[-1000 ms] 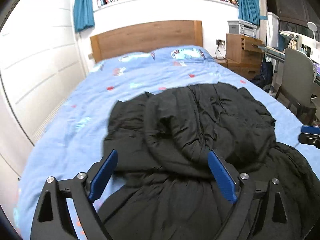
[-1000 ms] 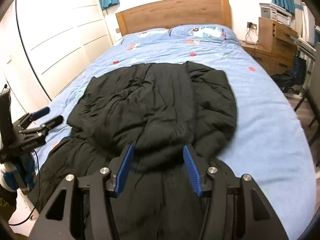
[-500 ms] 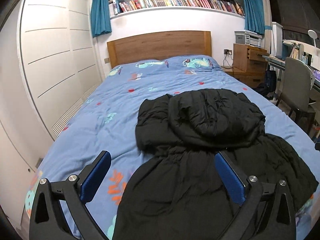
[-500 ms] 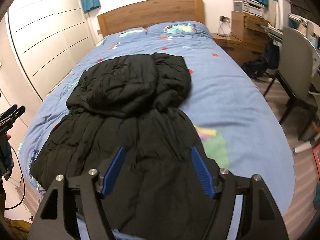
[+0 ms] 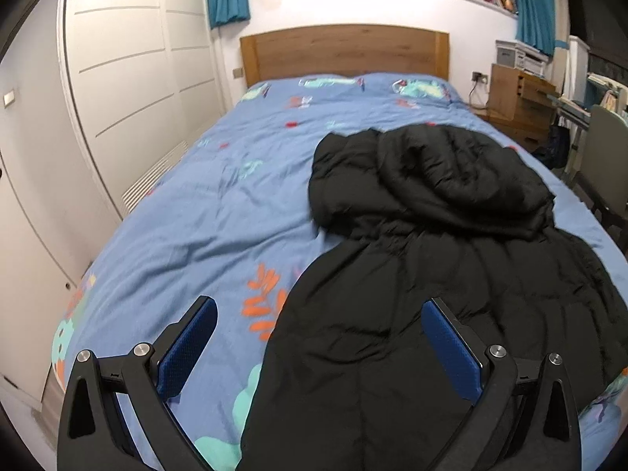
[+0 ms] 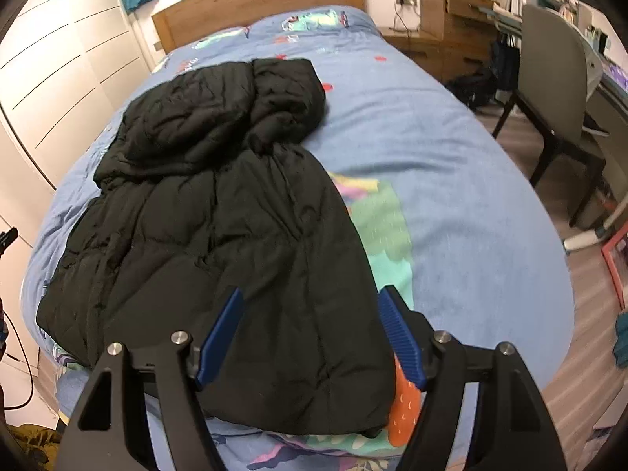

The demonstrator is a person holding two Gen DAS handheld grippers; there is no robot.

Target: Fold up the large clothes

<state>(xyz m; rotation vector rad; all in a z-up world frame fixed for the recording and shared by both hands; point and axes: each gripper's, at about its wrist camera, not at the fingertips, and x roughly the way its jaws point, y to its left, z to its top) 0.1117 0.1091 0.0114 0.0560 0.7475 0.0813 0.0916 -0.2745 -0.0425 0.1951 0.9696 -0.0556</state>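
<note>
My left gripper and right gripper hang released and empty over the black padded coat lying ahead on the bed; bulky, soft, slippery-shelled, best pinched at the hem corners nearest me.

Bed with patterned blue duvet cover, black puffer coat partly folded near its foot end
</note>
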